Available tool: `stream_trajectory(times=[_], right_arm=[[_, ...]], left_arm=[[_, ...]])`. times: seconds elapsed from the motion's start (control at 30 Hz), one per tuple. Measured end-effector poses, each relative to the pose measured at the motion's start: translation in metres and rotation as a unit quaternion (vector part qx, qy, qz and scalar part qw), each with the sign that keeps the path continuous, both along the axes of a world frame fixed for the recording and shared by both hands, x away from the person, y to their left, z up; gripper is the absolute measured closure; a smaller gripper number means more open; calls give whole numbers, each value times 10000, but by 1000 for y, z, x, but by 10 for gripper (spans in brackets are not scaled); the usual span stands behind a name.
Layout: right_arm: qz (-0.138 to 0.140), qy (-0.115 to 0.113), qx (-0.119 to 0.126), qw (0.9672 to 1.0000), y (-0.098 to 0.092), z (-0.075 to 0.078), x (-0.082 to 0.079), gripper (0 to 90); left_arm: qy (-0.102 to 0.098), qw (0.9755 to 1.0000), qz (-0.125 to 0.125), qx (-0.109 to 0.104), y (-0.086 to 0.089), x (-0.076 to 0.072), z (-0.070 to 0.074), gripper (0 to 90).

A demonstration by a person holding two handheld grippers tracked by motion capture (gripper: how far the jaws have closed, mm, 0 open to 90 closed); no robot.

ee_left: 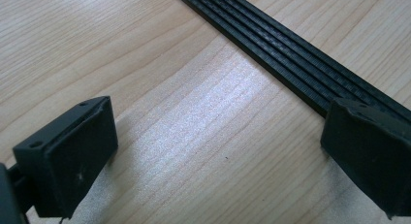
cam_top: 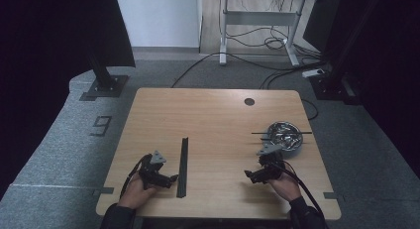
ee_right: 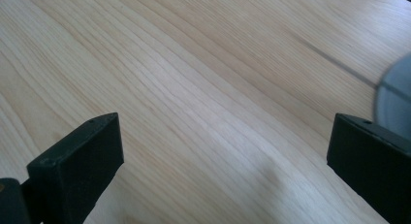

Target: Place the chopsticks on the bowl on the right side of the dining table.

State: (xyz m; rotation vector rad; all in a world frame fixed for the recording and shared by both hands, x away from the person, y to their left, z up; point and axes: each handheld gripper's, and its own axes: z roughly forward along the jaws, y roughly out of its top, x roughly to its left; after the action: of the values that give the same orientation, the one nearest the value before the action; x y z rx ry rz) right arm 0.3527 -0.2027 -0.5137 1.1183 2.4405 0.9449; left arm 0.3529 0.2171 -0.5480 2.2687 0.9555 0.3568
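Observation:
A long black ribbed strip (cam_top: 183,165) lies on the wooden table (cam_top: 213,115), running from the front edge toward the middle. My left gripper (cam_top: 169,179) rests low on the table just left of the strip, jaws open and empty; in the left gripper view the black ribbed strip (ee_left: 291,59) runs diagonally past the right jaw. My right gripper (cam_top: 250,175) lies near the front right, open with nothing between its jaws, pointing left over bare wood. A metal bowl (cam_top: 285,136) holding cutlery, with a thin black stick across it, stands just behind the right hand.
A round cable hole (cam_top: 249,101) sits near the table's far edge. Beyond the table are a desk frame (cam_top: 260,26) with cables on the floor and black stands at both sides. The bowl's blurred rim (ee_right: 395,98) shows at the right edge of the right gripper view.

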Motion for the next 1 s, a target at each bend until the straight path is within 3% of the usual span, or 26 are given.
stream_trajectory(times=[0.4,0.77,1.0], right_arm=[[321,-36,-40,9995,36,-1,14,0],[567,-115,-279,9979,69,-6,29,0],[689,-56,-252,9973,89,-5,38,0]], left_arm=[[6,10000,-7,9,0,0,0,0],[-1,10000,2,1,0,0,0,0],[-2,10000,1,-2,0,0,0,0]])
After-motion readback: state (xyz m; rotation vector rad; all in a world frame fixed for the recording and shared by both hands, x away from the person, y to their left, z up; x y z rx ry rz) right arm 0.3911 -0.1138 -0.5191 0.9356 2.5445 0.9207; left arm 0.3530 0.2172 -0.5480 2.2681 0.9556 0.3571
